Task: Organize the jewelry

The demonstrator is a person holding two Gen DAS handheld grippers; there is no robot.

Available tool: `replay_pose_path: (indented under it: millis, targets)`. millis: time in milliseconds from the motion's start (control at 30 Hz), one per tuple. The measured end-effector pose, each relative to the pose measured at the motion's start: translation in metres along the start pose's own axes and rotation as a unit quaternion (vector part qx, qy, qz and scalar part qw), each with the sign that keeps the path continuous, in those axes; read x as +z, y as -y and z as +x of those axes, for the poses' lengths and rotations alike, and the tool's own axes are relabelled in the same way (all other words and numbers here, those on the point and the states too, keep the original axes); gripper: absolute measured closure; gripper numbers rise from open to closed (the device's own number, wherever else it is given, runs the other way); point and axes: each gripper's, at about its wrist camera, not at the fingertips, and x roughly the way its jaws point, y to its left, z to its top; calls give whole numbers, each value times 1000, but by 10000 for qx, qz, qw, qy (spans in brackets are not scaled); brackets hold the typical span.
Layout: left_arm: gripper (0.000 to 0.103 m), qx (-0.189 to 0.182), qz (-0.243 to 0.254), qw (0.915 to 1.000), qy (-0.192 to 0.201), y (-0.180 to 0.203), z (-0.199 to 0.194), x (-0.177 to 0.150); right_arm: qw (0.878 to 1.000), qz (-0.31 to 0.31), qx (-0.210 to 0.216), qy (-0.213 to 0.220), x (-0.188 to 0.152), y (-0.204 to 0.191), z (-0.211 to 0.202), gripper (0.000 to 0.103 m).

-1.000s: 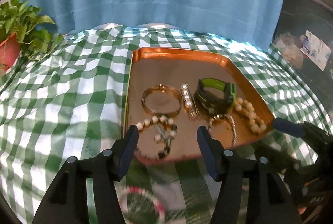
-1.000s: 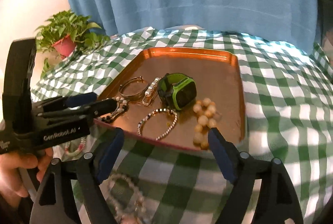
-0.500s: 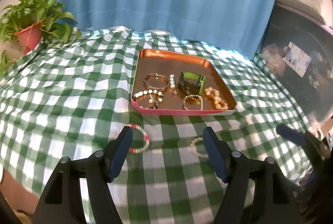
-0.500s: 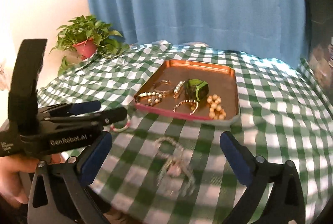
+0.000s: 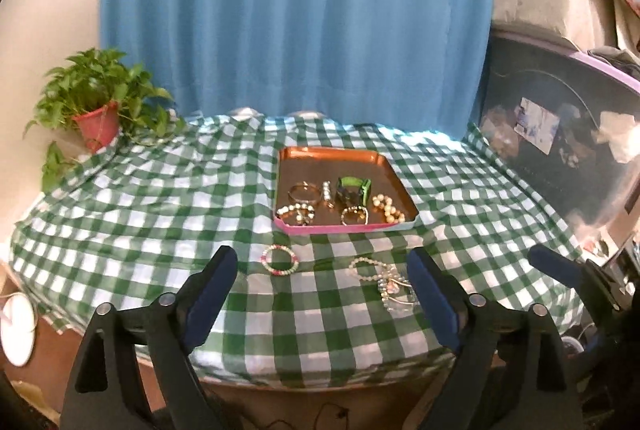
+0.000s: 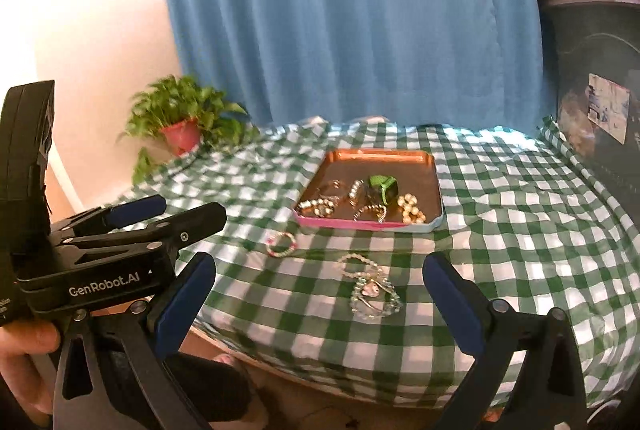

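Green-and-white checked cloth (image 5: 160,230) covers the whole table, blue curtain (image 5: 296,30) behind, potted plant (image 5: 98,110) at your far left corner. On the cloth sits the copper tray (image 5: 332,155) with a pink front lip, already carrying a gold bangle (image 5: 303,192), a green watch (image 5: 354,187), a cream bead strand (image 5: 388,209) and other bracelets. Two lots remain loose on the cloth just in front of the tray: a pink-and-white beaded bracelet (image 5: 280,259) to the left and a tangle of clear bracelets (image 5: 394,284) to the right. Your left gripper (image 5: 322,300) hangs back over the near table edge, tongs wide apart and empty; your right gripper (image 6: 320,304) likewise, tongs spread, nothing between them. Judging by what lies outside the tray, the step in hand is collecting those loose pieces. Take the pink bracelet with the left, since it sits squarely ahead of those fingers. Come in low and level, one pad inside the ring, one outside, and pinch the beads, not the cloth. For the clear tangle, expect pieces to drag each other; grip one loop, lift slowly, and check what follows. Set each down in the bare back half of the tray.
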Motion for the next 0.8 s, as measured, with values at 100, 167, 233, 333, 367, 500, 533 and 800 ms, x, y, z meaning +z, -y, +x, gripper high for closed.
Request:
replay_pose_path:
  millis: [100, 167, 233, 333, 367, 500, 533, 800]
  targets:
    - [13, 111, -8, 9999, 95, 3, -17, 5, 9998, -38, -3, 176, 5, -6, -16, 0]
    - [13, 121, -20, 9998, 125, 3, -25, 9, 9997, -23, 27, 255, 8, -9, -23, 0]
    - [13, 128, -30, 9999, 87, 1, -26, 12, 9996, -12, 57, 286, 11, -11, -25, 0]
    - [13, 51, -16, 10000, 56, -1, -24, 13, 9996, -33, 48, 274, 15, -13, -23, 0]
    - [13, 34, -22, 10000, 43, -2, -23, 14, 9996, -64, 28, 286, 16, -14, -22, 0]
    - [13, -146, 58, 9999, -15, -7, -9, 14, 9996, -152, 32, 229, 16, -12, -12, 0]
    - [13, -148, 90, 9998, 15, -11, -6, 14, 9995, -202, 18, 221, 15, -11, -8, 0]
    - [14, -369, -414, 9979, -333, -73, 55, -2, 9988, -351, -261, 204, 26, 22, 28, 0]
